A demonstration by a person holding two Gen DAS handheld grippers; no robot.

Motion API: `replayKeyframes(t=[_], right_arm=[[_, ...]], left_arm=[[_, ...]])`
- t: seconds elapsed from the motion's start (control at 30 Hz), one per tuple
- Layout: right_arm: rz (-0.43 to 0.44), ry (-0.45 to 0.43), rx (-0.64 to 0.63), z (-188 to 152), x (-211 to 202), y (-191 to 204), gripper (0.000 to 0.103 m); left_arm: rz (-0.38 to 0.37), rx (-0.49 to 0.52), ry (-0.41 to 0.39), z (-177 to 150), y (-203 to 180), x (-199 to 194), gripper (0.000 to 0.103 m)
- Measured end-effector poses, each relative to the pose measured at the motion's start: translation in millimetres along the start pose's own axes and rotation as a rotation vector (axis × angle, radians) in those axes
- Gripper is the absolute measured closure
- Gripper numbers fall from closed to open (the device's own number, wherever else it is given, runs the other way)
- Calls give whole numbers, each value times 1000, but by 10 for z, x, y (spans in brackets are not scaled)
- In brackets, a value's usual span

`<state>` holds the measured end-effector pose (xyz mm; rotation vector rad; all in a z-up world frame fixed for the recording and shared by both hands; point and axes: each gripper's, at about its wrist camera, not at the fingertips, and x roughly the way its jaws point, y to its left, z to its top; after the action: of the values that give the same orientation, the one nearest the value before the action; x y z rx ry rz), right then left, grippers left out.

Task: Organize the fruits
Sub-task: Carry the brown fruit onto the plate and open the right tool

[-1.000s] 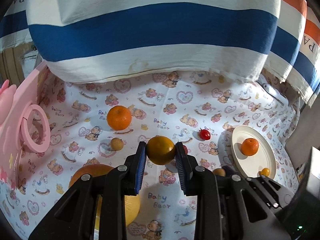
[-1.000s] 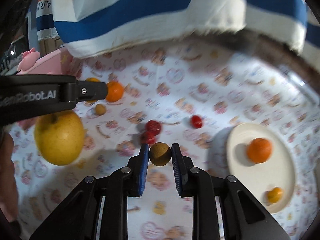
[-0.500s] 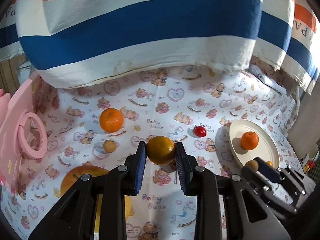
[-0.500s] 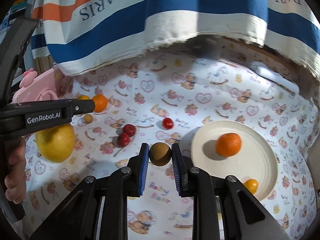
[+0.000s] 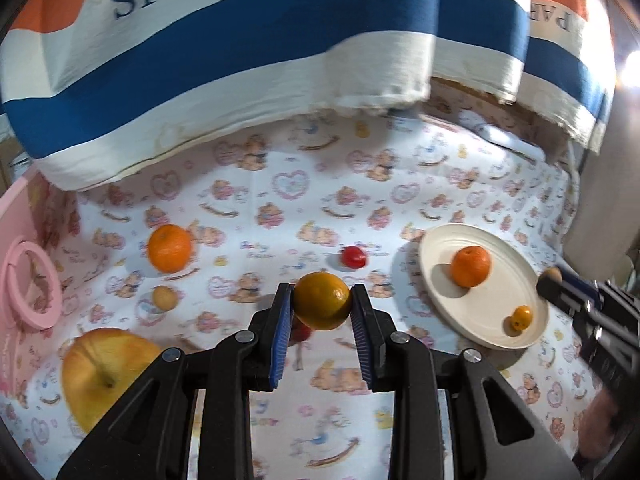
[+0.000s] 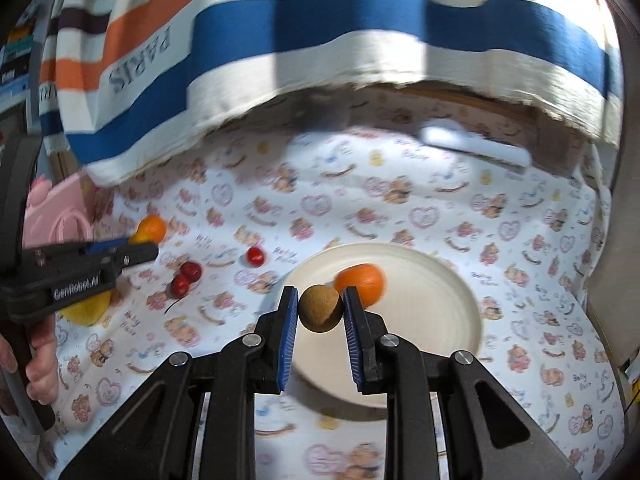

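Observation:
My left gripper (image 5: 322, 307) is shut on a yellow-orange citrus fruit (image 5: 322, 301), held above the bear-print cloth. My right gripper (image 6: 321, 308) is shut on a small brown round fruit (image 6: 321, 309), hanging over the near rim of the white plate (image 6: 432, 312). An orange (image 6: 362, 280) lies on that plate; in the left wrist view the plate (image 5: 492, 320) also holds a small yellow-orange fruit (image 5: 521, 317). On the cloth lie another orange (image 5: 169, 248), a small tan fruit (image 5: 165, 297), a big yellow pear (image 5: 106, 376), a red cherry tomato (image 5: 353, 256) and two red cherries (image 6: 186, 278).
A striped blue, white and orange cloth (image 5: 248, 52) hangs low over the far side. A pink toy with a ring (image 5: 28, 280) stands at the left edge. A person's hand (image 6: 40, 364) grips the left tool's handle. A wall closes the right side.
My right gripper has carried the brown fruit rightward, from beside the cherries to over the plate's rim. My left gripper has drifted right with its citrus, bringing the plate closer into view.

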<state>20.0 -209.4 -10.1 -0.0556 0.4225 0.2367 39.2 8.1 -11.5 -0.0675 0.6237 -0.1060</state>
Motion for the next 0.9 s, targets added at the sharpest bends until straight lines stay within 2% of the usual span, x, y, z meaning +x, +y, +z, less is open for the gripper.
replayKeyframes(t=[0.13,0.27,0.4,0.5,0.6,0.8,0.9], right_arm=[[-58,-65,67,8,-55,-290,79],[-94,-39,88,29,-13,-437,79],[-113,50,130,31,91,-559,79],[-159,142,131,-14,221,-625,79],[-135,204,157,-72,323,-683,79],[-166,291,160,-134,420,-711,79],[-150,328,172,-148,451,-745,79]], left_arm=[[8,44,-69,-33,-124,-48,75],[3,61,-72,-60,-188,-14,75],[-2,69,-58,-94,-229,42,75],[6,88,-53,-115,-274,59,75],[7,95,-47,-128,-297,80,75],[-15,101,-69,-136,-323,33,75],[0,114,-77,-141,-358,22,75]])
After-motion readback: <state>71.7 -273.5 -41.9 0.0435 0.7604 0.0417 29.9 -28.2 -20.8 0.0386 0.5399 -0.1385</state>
